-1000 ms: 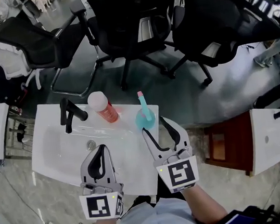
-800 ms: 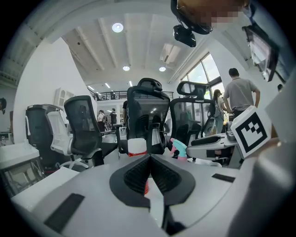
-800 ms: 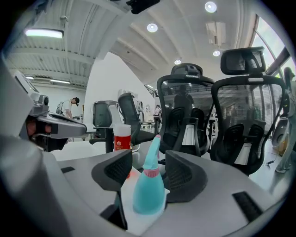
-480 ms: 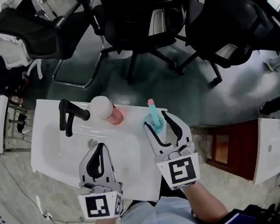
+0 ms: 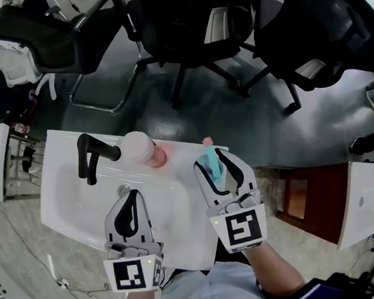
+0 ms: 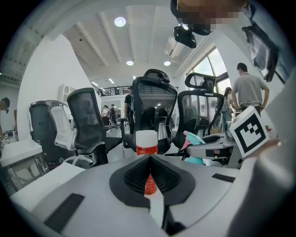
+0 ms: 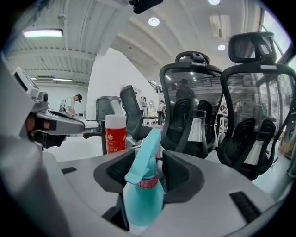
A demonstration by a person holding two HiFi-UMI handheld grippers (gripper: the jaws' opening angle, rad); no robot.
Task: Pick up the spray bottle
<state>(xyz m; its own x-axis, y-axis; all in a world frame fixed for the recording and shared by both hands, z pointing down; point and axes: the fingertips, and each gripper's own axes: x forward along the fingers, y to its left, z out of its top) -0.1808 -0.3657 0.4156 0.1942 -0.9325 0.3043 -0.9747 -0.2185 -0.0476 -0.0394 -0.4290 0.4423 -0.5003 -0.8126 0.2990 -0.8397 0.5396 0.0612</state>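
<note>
Right gripper [image 5: 216,157] has slid up-frame since the earlier frame and now straddles the teal spray bottle [image 5: 211,164]. That bottle stands at the right edge of the white basin [image 5: 68,193], centre-right in the head view. The jaws have just been closing with the bottle between them, yet they stand wide and no firm pinch shows. Grasp looks imminent; lift not begun. Left gripper [image 5: 134,200], lower left: jaws together, empty. Red bottle [image 7: 115,135] bears a white flower mark; print beneath illegible.
</note>
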